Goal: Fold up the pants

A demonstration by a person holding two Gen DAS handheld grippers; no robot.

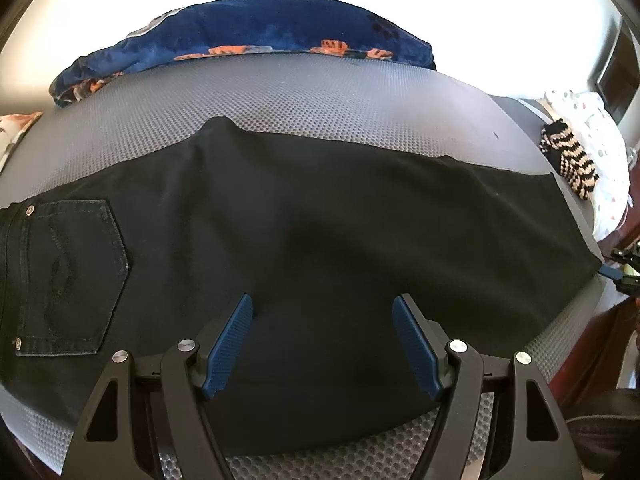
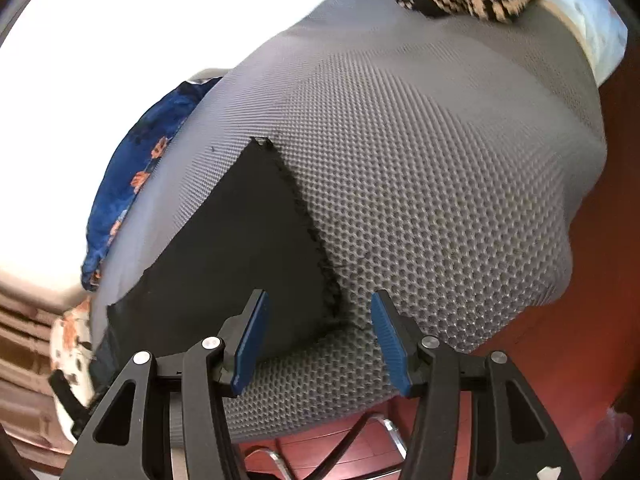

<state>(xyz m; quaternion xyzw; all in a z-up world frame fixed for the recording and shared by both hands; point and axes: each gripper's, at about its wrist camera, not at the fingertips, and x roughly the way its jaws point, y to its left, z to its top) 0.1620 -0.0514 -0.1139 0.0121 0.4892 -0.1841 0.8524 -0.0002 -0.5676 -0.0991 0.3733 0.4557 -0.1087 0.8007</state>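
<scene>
Black pants (image 1: 320, 232) lie flat across a grey dimpled mat (image 1: 320, 96), folded lengthwise, back pocket (image 1: 72, 276) at the left, leg hems at the right. My left gripper (image 1: 322, 312) is open and empty, low over the middle of the pants near their front edge. In the right wrist view the frayed hem end of the pants (image 2: 240, 248) lies on the mat (image 2: 440, 184). My right gripper (image 2: 318, 308) is open and empty, its fingers either side of the hem's near corner. It also shows at the right edge of the left wrist view (image 1: 624, 268).
A blue floral blanket (image 1: 260, 36) lies bunched at the mat's far edge. A striped knit item (image 1: 568, 156) lies at the far right on a white patterned cloth (image 1: 600, 132). The mat's front edge drops to a red-brown floor (image 2: 560, 360), with a metal frame (image 2: 360, 440) below.
</scene>
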